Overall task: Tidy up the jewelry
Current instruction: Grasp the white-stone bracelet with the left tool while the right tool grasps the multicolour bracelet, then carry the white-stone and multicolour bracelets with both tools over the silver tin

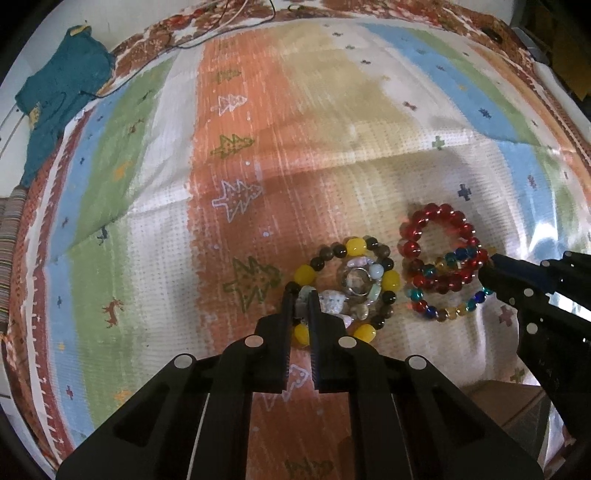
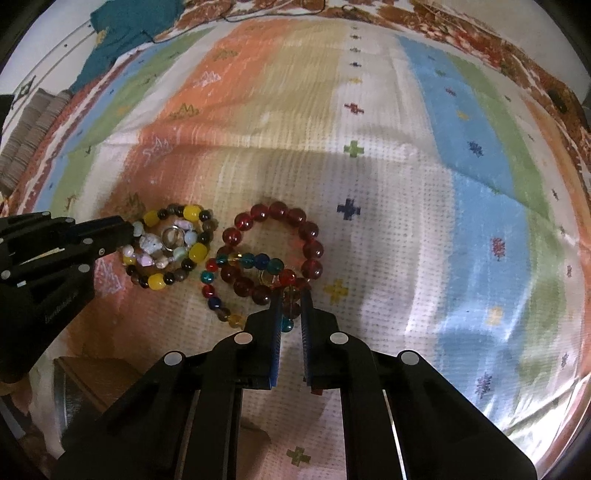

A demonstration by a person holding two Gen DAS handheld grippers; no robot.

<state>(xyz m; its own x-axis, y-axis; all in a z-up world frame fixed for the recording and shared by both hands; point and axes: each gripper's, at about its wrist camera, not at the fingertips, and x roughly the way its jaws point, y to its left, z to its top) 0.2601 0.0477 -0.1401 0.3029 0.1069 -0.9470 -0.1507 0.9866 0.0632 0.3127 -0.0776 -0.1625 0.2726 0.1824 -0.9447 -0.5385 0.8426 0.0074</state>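
A yellow-and-dark bead bracelet [image 1: 391, 281] lies on the striped cloth [image 1: 258, 129] with a pale stone bracelet [image 1: 334, 302] and a ring [image 1: 356, 280] inside it. My left gripper [image 1: 300, 295] is shut on the pale stone bracelet at that pile's near left edge. To the right a red bead bracelet [image 2: 314, 249] overlaps a multicolour bead bracelet [image 2: 221, 310]. My right gripper [image 2: 290, 295] is shut on the multicolour bracelet where the two cross.
A teal cloth [image 1: 62, 85] lies at the far left with thin cables [image 1: 207, 33] behind it. A brown cardboard box [image 2: 96, 384] sits near the front between the grippers. The cloth has a raised fold [image 1: 369, 155] across its middle.
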